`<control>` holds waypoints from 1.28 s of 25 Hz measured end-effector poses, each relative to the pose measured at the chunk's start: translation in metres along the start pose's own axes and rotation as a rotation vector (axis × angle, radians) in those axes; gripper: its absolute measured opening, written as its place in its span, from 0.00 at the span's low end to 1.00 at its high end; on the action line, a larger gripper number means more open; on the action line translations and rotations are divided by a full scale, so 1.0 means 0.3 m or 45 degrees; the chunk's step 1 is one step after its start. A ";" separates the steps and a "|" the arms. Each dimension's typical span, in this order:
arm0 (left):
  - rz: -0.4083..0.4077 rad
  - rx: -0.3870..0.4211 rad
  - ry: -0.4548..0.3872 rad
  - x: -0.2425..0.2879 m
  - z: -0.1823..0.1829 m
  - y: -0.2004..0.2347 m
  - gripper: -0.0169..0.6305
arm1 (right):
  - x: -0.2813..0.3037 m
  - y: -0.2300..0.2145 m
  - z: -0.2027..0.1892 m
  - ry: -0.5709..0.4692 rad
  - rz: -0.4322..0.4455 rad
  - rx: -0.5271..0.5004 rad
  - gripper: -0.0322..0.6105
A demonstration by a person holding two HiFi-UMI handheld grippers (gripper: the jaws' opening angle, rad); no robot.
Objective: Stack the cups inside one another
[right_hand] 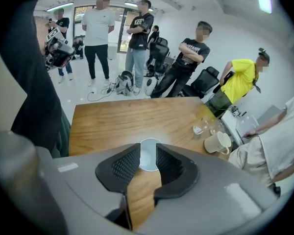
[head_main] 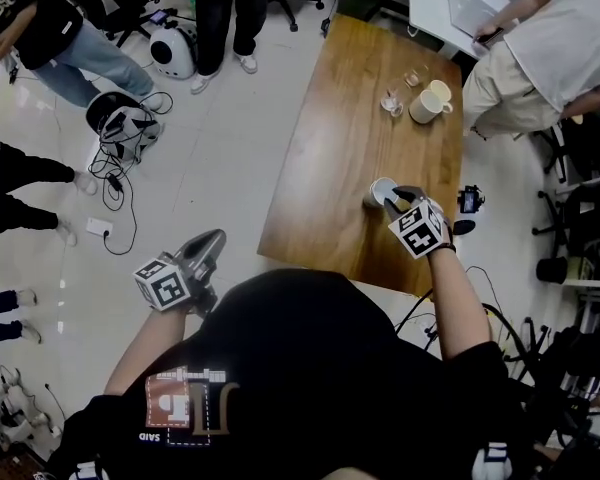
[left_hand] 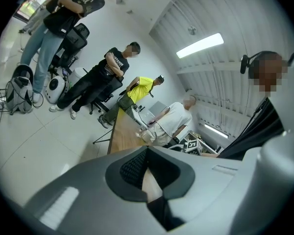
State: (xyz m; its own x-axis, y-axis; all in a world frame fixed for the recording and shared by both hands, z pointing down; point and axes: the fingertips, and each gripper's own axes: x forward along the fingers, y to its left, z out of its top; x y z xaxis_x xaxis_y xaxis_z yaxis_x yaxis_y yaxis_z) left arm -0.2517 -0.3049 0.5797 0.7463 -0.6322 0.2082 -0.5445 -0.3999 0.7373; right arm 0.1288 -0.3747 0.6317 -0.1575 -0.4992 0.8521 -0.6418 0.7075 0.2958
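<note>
We see a pale cup [head_main: 380,190] standing upright near the close right corner of the wooden table [head_main: 340,118]. From the right gripper view we look down its open mouth to a plain pale inside [right_hand: 148,156]. Toward the far right corner of the table stand a cream mug [head_main: 432,101] with a handle and, just beside it, two small clear glasses [head_main: 393,102] [head_main: 417,76]. They are well apart from the pale cup. One glass shows something whitish at its bottom, but we cannot tell what it is.

The right gripper [head_main: 398,200] points steeply down over the pale cup. Its jaws are spread, and the cup shows in the gap just past the tips. The pads do not pinch it, and we cannot tell whether a tip touches the rim.

The left gripper [head_main: 216,238] hangs off the table's left edge, above the floor. Its jaws are pressed together at the tips, with nothing between them.
</note>
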 end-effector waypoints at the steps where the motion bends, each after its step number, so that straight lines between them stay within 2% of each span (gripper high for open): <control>1: -0.010 0.001 0.003 0.006 0.000 0.003 0.03 | -0.038 -0.014 0.018 -0.061 -0.039 0.042 0.22; 3: -0.034 0.003 0.019 0.024 -0.003 0.008 0.03 | -0.110 0.003 0.023 -0.183 -0.079 0.153 0.18; 5: -0.068 0.004 0.048 0.050 -0.011 0.012 0.03 | -0.139 0.100 -0.050 -0.226 -0.039 0.301 0.15; 8: -0.136 -0.005 0.105 0.107 -0.031 0.009 0.03 | -0.121 0.320 -0.271 -0.154 0.070 0.640 0.11; 11: -0.228 -0.008 0.201 0.193 -0.075 -0.018 0.03 | -0.125 0.513 -0.521 -0.023 0.099 1.003 0.07; 13: -0.293 -0.001 0.278 0.253 -0.126 -0.051 0.03 | -0.161 0.618 -0.657 0.050 0.107 1.185 0.07; 16: -0.387 0.029 0.370 0.343 -0.201 -0.130 0.03 | -0.245 0.670 -0.774 0.044 0.091 1.335 0.07; 19: -0.466 0.058 0.416 0.397 -0.253 -0.250 0.03 | -0.323 0.632 -0.831 -0.070 0.061 1.467 0.07; 21: -0.498 0.084 0.434 0.395 -0.286 -0.327 0.03 | -0.365 0.611 -0.840 -0.178 0.059 1.535 0.07; 24: -0.488 0.127 0.403 0.375 -0.313 -0.404 0.03 | -0.415 0.554 -0.828 -0.348 0.096 1.542 0.07; 28: -0.401 0.172 0.329 0.293 -0.391 -0.499 0.03 | -0.542 0.496 -0.820 -0.603 0.187 1.499 0.07; 32: -0.311 0.170 0.210 0.174 -0.537 -0.632 0.03 | -0.717 0.486 -0.844 -0.802 0.261 1.377 0.07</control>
State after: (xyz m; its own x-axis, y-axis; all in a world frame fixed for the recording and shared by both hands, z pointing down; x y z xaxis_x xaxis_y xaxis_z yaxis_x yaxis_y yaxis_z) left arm -0.0478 -0.1553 0.5543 0.9073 -0.3947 0.1449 -0.3787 -0.6173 0.6896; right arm 0.2592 -0.0374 0.6010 -0.4642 -0.7902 0.4000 -0.7998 0.1800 -0.5726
